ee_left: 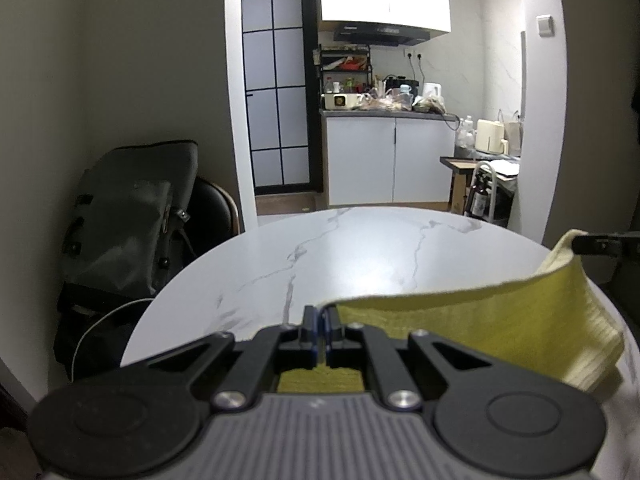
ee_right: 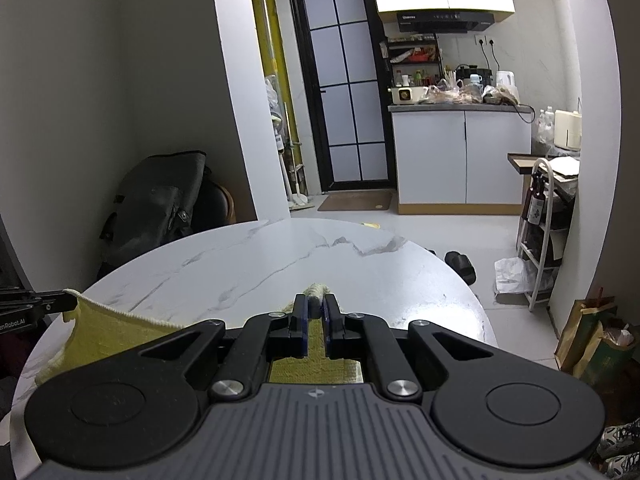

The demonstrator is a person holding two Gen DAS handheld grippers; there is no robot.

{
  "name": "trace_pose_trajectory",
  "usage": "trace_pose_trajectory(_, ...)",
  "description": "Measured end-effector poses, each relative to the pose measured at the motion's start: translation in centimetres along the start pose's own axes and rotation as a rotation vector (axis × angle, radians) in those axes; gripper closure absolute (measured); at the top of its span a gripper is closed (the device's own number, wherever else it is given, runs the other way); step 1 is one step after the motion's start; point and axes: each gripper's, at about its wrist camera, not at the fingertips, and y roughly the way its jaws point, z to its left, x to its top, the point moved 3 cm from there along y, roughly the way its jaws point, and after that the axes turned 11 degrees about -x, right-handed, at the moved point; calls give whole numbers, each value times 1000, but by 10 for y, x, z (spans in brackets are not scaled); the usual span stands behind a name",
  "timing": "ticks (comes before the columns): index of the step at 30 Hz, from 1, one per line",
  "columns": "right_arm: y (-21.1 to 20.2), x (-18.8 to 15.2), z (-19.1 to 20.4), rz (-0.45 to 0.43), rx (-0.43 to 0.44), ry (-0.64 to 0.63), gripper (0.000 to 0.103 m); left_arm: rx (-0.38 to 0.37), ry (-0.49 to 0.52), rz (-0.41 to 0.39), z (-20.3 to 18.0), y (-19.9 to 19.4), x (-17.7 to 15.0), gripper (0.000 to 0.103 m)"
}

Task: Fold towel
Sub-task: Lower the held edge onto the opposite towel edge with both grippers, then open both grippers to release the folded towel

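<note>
Yellow towel (ee_left: 500,320) pinched at one corner between the closed jaws of the left gripper (ee_left: 321,320), nearest the lens in the left wrist view. Stretched from there rightward as a raised band above the marble table (ee_left: 360,248), hanging clear of the tabletop along its top edge and drooping in a pale fold at the lower right. Held at its far corner by the right gripper (ee_left: 588,245), seen only as a dark tip at the right edge of that view.

Same towel (ee_right: 104,332) met again in the right wrist view, clamped between the closed jaws of the right gripper (ee_right: 315,312), with a rolled nub of cloth poking out just past the fingertips. Strung leftward to the left gripper (ee_right: 60,302), a black tip at the left edge, lettering on its body partly legible. Table (ee_right: 248,256) bare beyond the cloth in both views.

Further back, at the left of both views, a dark bag (ee_left: 128,220) leaning on a chair against the wall. Only in the right wrist view: a black slipper (ee_right: 460,266) on the floor past the table rim, a doormat (ee_right: 356,200) before the glazed door (ee_right: 348,88), paper bags (ee_right: 592,340) at the lower right. Kitchen counter (ee_left: 384,110) crowded with items at the back of both.
</note>
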Motion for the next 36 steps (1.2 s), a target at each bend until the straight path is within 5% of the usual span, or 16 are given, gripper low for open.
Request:
trace_pose_trajectory(24, 37, -11, -8, 89, -54, 35, 93, 17, -26, 75, 19, 48, -12, 93)
trace_pose_trajectory(36, 34, -13, -5, 104, -55, 12, 93, 83, -32, 92, 30, 44, -16, 64)
